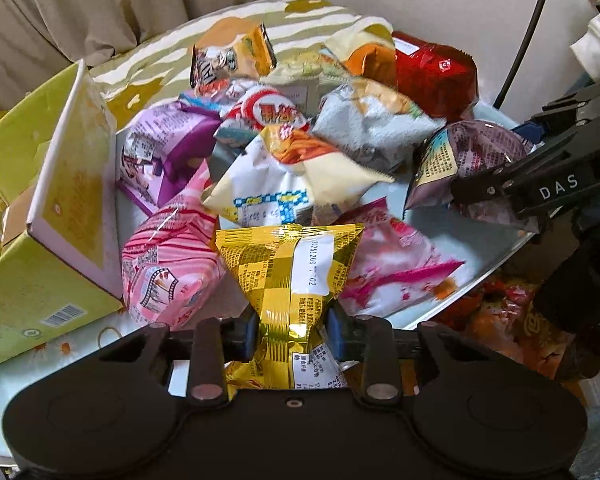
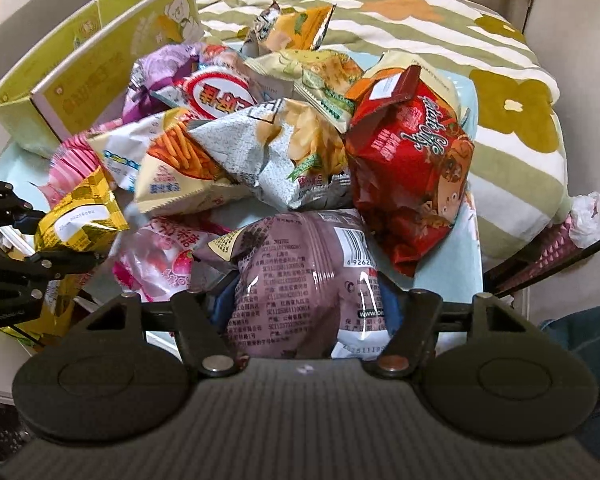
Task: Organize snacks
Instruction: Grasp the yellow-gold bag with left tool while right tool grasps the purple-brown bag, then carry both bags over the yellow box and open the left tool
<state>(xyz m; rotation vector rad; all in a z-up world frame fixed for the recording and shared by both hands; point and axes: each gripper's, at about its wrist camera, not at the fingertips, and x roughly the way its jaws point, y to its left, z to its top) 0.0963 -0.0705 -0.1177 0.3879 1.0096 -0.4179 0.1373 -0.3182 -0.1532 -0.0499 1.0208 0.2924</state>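
Observation:
A heap of snack bags lies on a light blue table (image 1: 480, 248). My left gripper (image 1: 290, 334) is shut on a gold foil bag (image 1: 288, 264), pinching its lower part at the near edge of the heap; it also shows in the right wrist view (image 2: 80, 216). My right gripper (image 2: 304, 304) is shut on a mauve bag (image 2: 300, 272), seen at the right in the left wrist view (image 1: 472, 164). A red bag (image 2: 408, 168), a grey chips bag (image 2: 284, 148), pink bags (image 1: 172, 264) and a purple bag (image 1: 160, 148) lie in the heap.
An open yellow-green cardboard box (image 1: 32, 248) stands at the left of the heap, also in the right wrist view (image 2: 80, 60). A striped flowered blanket (image 2: 480, 60) lies behind the table. More snack bags (image 1: 512, 320) lie low beyond the table's right edge.

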